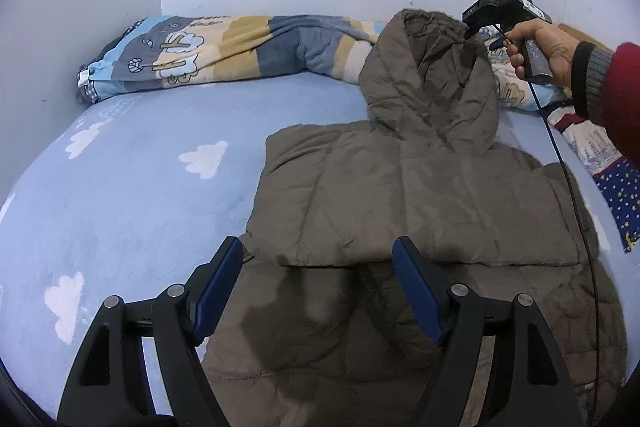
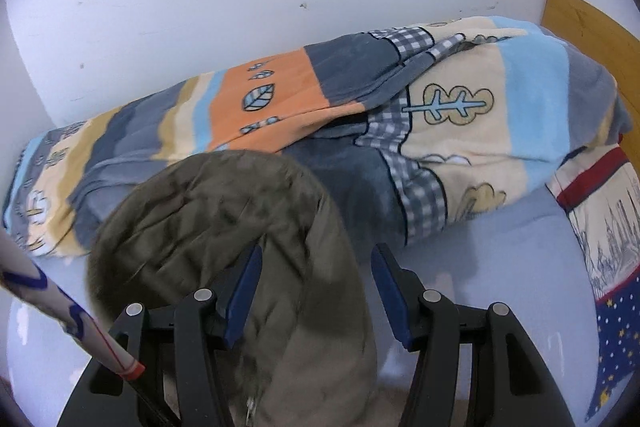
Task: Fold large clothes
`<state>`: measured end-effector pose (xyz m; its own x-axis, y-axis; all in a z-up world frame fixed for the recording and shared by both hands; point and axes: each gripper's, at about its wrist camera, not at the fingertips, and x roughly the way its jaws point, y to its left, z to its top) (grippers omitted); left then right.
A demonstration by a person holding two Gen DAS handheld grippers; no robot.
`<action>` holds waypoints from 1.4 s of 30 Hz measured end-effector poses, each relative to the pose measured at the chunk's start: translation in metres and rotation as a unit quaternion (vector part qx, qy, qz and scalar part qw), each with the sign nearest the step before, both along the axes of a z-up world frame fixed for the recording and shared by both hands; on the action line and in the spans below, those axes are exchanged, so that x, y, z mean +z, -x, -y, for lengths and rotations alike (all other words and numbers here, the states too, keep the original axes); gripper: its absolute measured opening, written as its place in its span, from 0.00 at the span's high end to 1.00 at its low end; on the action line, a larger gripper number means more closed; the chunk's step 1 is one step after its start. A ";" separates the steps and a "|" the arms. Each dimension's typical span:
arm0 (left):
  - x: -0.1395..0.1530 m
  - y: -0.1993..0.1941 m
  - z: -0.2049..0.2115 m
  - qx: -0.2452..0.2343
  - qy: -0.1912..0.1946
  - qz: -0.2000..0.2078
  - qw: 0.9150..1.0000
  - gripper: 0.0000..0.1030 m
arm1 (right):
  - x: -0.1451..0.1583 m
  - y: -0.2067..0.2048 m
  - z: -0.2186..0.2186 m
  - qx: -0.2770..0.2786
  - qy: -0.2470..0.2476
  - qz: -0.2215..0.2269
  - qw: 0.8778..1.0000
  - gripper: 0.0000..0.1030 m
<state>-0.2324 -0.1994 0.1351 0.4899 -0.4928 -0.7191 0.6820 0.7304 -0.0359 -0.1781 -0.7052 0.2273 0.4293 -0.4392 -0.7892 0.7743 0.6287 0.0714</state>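
The jacket, a brown puffer with a hood, lies spread on the bed, its hood raised toward the rolled blanket at the wall. The left gripper hovers over the jacket's lower part, its blue fingers spread wide and grasping nothing. The right gripper has its fingers released too, parted around the hood's edge; whether a pad touches the fabric cannot be told. In the left wrist view the right hand grips the tool's handle above the hood. A star-patterned cloth lies at the bed's right side.
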 end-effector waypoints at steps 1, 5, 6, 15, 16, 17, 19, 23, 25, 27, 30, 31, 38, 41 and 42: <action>-0.002 0.000 0.001 -0.001 -0.004 -0.002 1.000 0.26 | -0.007 -0.004 0.004 -0.003 -0.002 -0.004 1.000 0.50; -0.001 0.002 0.001 -0.002 -0.003 -0.007 1.000 0.26 | -0.020 -0.003 -0.005 0.003 0.024 -0.036 0.999 0.94; 0.003 0.004 0.000 -0.003 -0.001 0.001 1.000 0.26 | -0.016 0.003 -0.010 0.006 0.031 -0.029 0.999 0.94; 0.026 0.015 -0.006 -0.006 0.030 0.008 1.000 0.26 | 0.060 0.107 -0.114 0.054 0.076 0.041 0.995 0.94; 0.029 0.015 -0.008 -0.005 0.034 0.006 0.999 0.26 | 0.069 0.126 -0.133 0.067 0.077 0.056 0.993 0.94; 0.032 0.014 -0.009 -0.001 0.039 0.006 0.999 0.26 | 0.075 0.143 -0.153 0.078 0.081 0.066 0.991 0.94; 0.041 0.012 -0.016 0.007 0.057 0.002 0.998 0.26 | 0.081 0.181 -0.190 0.085 0.091 0.081 0.989 0.94; 0.058 0.010 -0.029 0.027 0.092 0.005 0.995 0.26 | 0.063 0.266 -0.256 0.092 0.080 0.109 0.987 0.94; 0.060 0.012 -0.028 0.028 0.099 0.004 0.995 0.26 | 0.036 0.295 -0.283 0.092 0.085 0.094 0.988 0.94; 0.056 0.016 -0.020 0.023 0.098 0.004 0.995 0.26 | -0.011 0.304 -0.294 0.099 0.082 0.046 0.991 0.94; 0.048 0.022 -0.004 0.014 0.093 0.004 0.996 0.26 | -0.073 0.297 -0.288 0.102 0.057 -0.010 0.993 0.94; 0.043 0.025 0.004 0.009 0.090 0.007 0.996 0.26 | -0.092 0.289 -0.284 0.108 0.041 -0.028 0.993 0.94; 0.015 0.029 0.054 -0.028 0.045 0.016 0.998 0.26 | -0.119 0.277 -0.284 0.130 0.053 -0.057 0.989 0.94; -0.026 0.026 0.082 -0.036 -0.057 -0.005 0.998 0.26 | -0.119 0.281 -0.278 0.129 0.039 -0.049 0.990 0.93; -0.038 0.025 0.084 -0.032 -0.075 -0.010 0.997 0.26 | -0.117 0.282 -0.278 0.128 0.036 -0.046 0.990 0.93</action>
